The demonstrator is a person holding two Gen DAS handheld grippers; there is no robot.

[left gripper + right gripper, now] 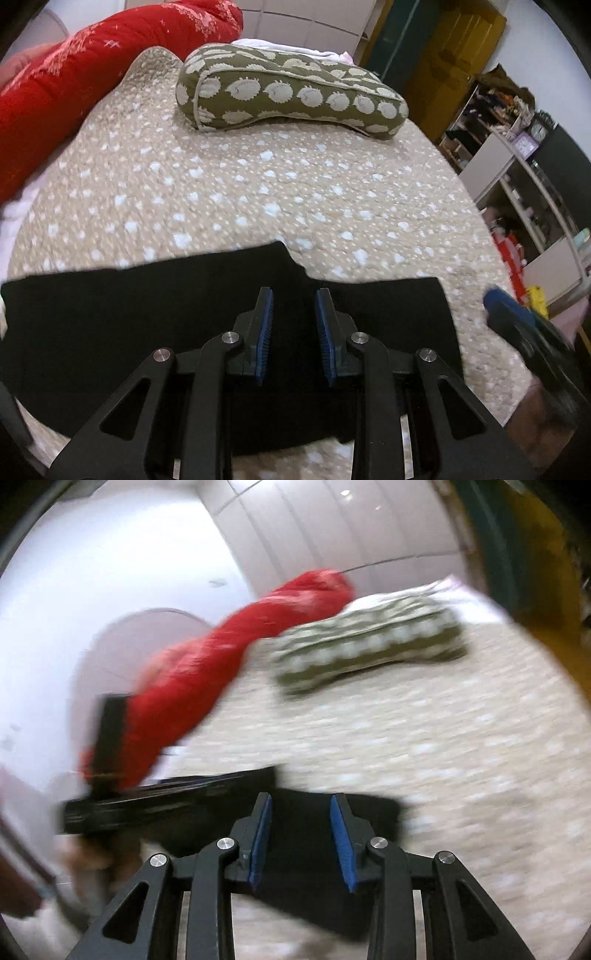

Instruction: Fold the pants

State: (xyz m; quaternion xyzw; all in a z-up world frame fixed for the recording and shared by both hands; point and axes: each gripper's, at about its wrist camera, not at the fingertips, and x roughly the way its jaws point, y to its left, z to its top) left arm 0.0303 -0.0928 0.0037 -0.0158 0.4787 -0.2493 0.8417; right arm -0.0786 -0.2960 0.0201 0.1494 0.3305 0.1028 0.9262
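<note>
Black pants lie flat in a folded band across the near part of the bed. My left gripper hovers over their upper edge. Its blue pads stand a little apart, with nothing pinched between them. In the right wrist view, which is blurred, my right gripper is over the right end of the pants. Its jaws are open wider and hold nothing. The right gripper also shows as a blur at the right edge of the left wrist view. The left gripper crosses the right wrist view at the left.
A beige spotted bedspread covers the bed. An olive pillow with pale hedgehog prints lies at the far side. A red duvet is bunched along the left. Cluttered shelves stand beyond the bed's right edge.
</note>
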